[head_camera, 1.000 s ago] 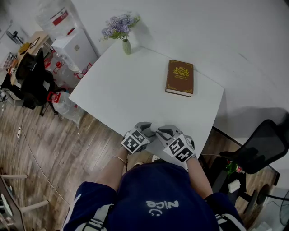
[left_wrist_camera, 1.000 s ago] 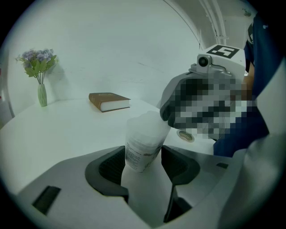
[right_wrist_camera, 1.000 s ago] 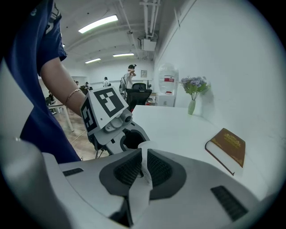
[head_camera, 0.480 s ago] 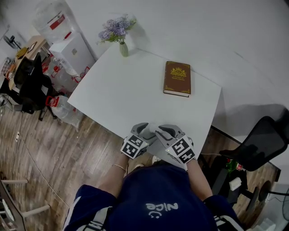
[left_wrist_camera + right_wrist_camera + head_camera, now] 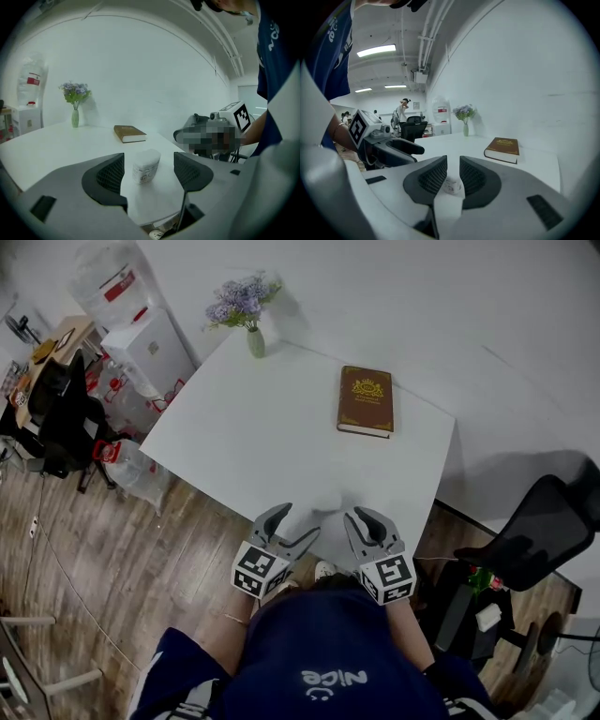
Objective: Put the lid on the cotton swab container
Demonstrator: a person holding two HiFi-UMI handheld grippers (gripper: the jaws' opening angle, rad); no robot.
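White table (image 5: pixel 234 437), with a vase (image 5: pixel 255 341) of purple flowers at its far left corner. At the near edge, the left gripper (image 5: pixel 298 519) has its jaws wide apart. The container (image 5: pixel 146 165) stands upright just ahead of them, untouched. Beside it, the right gripper (image 5: pixel 364 518) has its jaws nearly together, empty. A brown book (image 5: pixel 365 400) lies near the far right edge, well apart.
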